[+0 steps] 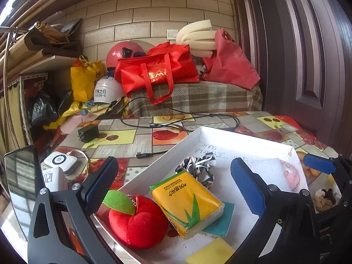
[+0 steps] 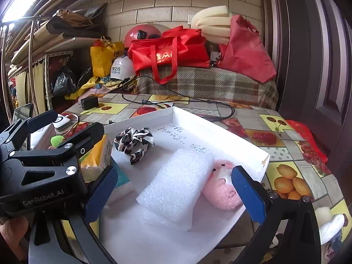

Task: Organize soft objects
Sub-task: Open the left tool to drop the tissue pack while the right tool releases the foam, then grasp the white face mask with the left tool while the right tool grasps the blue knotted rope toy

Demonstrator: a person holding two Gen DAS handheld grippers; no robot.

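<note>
Ahead of me the wall [image 1: 136, 15] is faced in cream brick-shaped tiles with dark joints, and a white switch plate [image 1: 172, 34] sits on it. To my right stands a dark brown panelled door [image 1: 308, 61]. A low bench under a plaid cloth [image 1: 198, 98] runs along the wall just behind my counter [image 1: 123, 140], which wears a fruit-printed oilcloth. On my left, wooden shelves [image 1: 44, 59] climb beside a curved metal rail [image 1: 6, 70]. Bright daylight comes in from the upper left corner [image 2: 19, 4].

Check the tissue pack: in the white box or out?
In. The yellow tissue pack lies inside the white box, tilted against the red plush apple, partly over a teal sponge.
</note>
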